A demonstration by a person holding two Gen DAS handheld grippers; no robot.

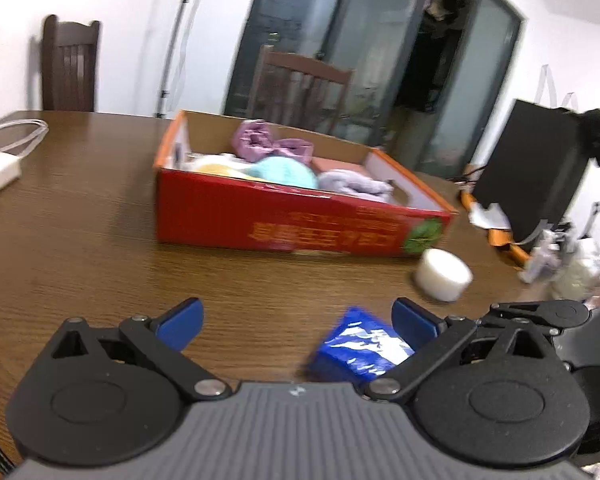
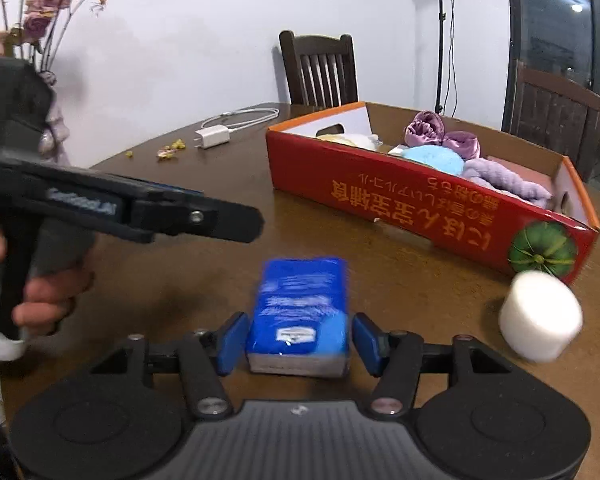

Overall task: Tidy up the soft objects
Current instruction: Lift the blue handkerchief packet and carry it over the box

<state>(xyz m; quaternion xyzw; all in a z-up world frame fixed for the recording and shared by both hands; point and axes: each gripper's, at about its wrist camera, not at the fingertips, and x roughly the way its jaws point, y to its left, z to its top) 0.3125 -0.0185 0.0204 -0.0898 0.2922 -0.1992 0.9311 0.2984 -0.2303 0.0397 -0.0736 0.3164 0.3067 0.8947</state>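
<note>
The right gripper (image 2: 298, 338) has its fingers (image 2: 232, 340) set wide around the near end of the blue pack (image 2: 300, 312), which lies flat on the desk (image 2: 160, 272). A small gap shows on each side, so nothing is gripped yet. The likely trouble is here: the pack looks soft and glossy, so a squeeze this close to its end may buckle the wrapper or let it slip out forward. A pad pressed unevenly could also turn the pack on the wood.

The left gripper (image 1: 298, 322) hangs open and empty just to the left of the pack, near enough to bump it or the right gripper if both close in.

Farther right, the white roll (image 2: 540, 316) stands on the desk just in front of the box (image 2: 420, 216). It may roll away if clipped during the lift.

The box already holds several plush pieces (image 2: 436, 156). A low carry could catch its near wall.
</note>
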